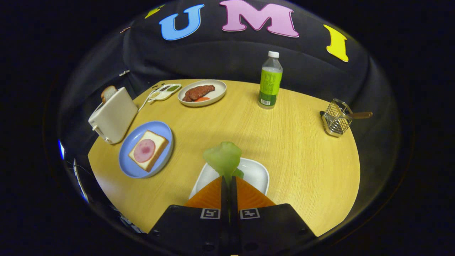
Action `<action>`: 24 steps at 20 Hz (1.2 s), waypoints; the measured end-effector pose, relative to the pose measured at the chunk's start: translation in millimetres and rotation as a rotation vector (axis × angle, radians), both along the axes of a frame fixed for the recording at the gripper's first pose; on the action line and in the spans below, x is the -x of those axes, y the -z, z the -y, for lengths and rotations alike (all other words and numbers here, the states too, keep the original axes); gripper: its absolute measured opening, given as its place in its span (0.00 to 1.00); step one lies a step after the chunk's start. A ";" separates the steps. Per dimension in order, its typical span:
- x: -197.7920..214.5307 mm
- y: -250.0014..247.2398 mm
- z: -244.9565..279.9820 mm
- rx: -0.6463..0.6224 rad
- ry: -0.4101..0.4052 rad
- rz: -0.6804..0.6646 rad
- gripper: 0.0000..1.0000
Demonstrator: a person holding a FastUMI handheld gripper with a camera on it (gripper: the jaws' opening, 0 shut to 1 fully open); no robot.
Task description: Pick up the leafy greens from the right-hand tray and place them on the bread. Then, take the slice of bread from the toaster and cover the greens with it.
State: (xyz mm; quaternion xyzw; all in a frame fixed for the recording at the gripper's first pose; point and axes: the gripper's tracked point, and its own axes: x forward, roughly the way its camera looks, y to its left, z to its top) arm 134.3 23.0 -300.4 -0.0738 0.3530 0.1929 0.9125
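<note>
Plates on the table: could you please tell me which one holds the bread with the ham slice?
The round blue plate beside the toaster; the tongs grip the lettuce leaf.

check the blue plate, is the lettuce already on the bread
No, the bread on the blue plate carries just a pink ham slice; the hand-held gripper holds the lettuce above the white tray.

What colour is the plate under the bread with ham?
Light blue plate, seen in the gripper view.
</note>
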 end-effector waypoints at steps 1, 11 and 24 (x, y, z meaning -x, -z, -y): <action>-0.3 -10.2 -8.5 0.002 -0.012 0.015 0.05; 2.7 -38.7 -147.4 0.015 -0.170 0.064 0.05; 7.0 25.3 -244.4 0.067 -0.234 -0.018 0.16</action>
